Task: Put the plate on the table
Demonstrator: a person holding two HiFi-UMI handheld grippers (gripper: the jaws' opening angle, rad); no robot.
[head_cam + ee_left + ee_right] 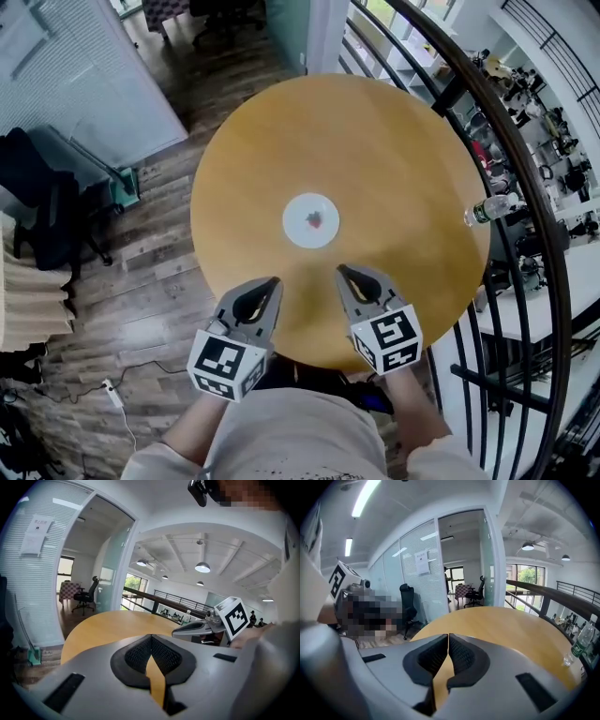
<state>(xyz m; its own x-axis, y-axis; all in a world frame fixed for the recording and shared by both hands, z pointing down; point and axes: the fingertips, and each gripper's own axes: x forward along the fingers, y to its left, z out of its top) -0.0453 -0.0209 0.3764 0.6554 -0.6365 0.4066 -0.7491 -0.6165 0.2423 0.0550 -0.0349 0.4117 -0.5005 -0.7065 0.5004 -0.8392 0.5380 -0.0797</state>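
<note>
While you hold two grippers over the counter's (pixel 375 141) 6 o'clock edge, your left gripper (pixel 273 281) and right gripper (pixel 343 272) are both clenched, nothing between the jaws. One white plate (pixel 310 220) lies at the counter's middle, just ahead of both tips. One bottle (pixel 489 208) stands at the 3 o'clock rim, by the railing (pixel 506 112). Open wood runs from 9 to 2 o'clock.
</note>
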